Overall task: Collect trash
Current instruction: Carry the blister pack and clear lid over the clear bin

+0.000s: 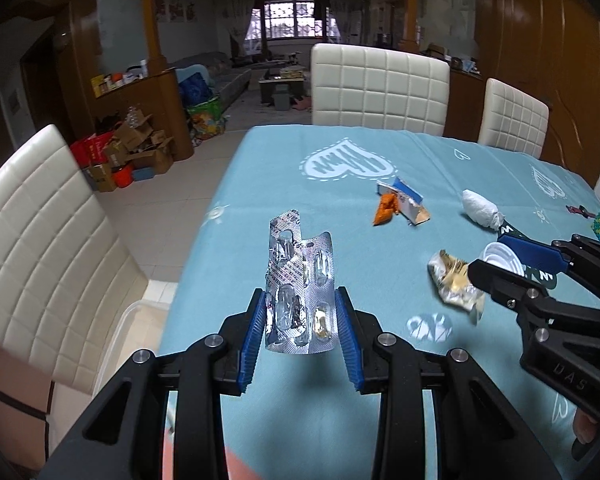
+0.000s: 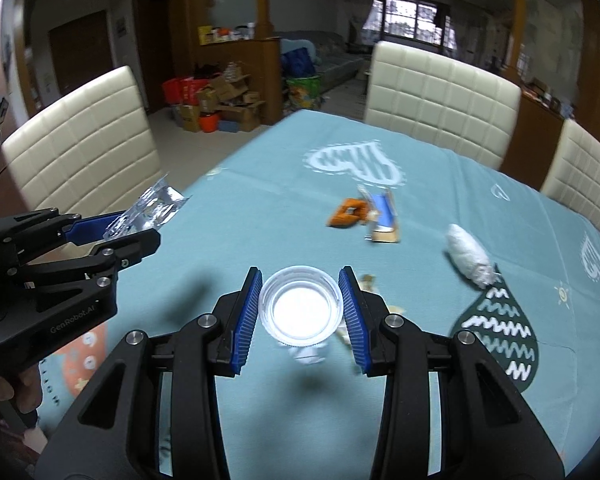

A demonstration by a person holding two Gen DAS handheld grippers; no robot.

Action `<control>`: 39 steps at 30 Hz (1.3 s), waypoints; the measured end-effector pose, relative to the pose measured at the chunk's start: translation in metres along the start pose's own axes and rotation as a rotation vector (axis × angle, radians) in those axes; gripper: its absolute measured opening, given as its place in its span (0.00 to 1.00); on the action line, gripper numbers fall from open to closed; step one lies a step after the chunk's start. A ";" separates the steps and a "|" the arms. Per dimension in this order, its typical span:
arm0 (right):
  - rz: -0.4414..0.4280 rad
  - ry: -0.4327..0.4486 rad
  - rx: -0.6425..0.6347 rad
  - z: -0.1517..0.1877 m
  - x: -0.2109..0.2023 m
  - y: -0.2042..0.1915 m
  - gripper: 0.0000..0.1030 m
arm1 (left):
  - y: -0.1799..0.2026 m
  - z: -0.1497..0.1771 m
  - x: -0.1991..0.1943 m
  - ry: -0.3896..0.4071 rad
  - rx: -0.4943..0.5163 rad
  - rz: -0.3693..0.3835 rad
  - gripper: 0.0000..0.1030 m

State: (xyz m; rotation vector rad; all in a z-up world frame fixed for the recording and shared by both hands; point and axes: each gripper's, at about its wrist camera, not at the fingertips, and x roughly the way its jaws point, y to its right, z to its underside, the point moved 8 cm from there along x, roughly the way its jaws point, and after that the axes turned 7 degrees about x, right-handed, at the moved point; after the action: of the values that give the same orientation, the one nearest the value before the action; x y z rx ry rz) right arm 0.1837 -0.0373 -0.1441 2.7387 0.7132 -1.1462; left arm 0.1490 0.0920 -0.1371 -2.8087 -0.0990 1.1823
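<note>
My left gripper (image 1: 301, 320) is shut on a silver pill blister pack (image 1: 300, 288) and holds it above the blue tablecloth (image 1: 340, 420); the pack also shows in the right wrist view (image 2: 148, 210). My right gripper (image 2: 301, 314) is shut on a small clear plastic cup (image 2: 301, 308), held above the table; the cup also shows in the left wrist view (image 1: 502, 258). On the table lie a crumpled gold wrapper (image 1: 454, 286), an orange wrapper (image 1: 386, 210), a torn blue-and-white carton (image 1: 406, 200) and a white wad of tissue (image 1: 480, 208).
Cream padded chairs stand at the left (image 1: 40, 248), the far side (image 1: 380, 88) and the far right (image 1: 514, 118). The table's left edge (image 1: 192, 248) drops to a tiled floor. Cardboard boxes (image 1: 132, 152) are piled by a wooden partition.
</note>
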 end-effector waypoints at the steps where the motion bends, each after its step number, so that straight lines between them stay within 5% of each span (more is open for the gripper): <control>1: -0.011 0.001 -0.012 0.001 -0.001 -0.008 0.41 | -0.002 0.002 -0.003 0.001 -0.004 -0.005 0.33; 19: -0.178 0.002 -0.190 0.001 -0.004 -0.126 0.41 | -0.085 0.047 -0.050 0.002 -0.140 -0.156 0.33; 39: -0.293 -0.012 -0.279 -0.007 0.017 -0.207 0.41 | -0.151 0.076 -0.063 -0.023 -0.236 -0.255 0.33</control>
State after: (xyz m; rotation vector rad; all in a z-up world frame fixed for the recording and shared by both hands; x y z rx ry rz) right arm 0.1056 0.1547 -0.1309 2.4493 1.2042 -1.0165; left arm 0.0471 0.2405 -0.1287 -2.8632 -0.6168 1.2114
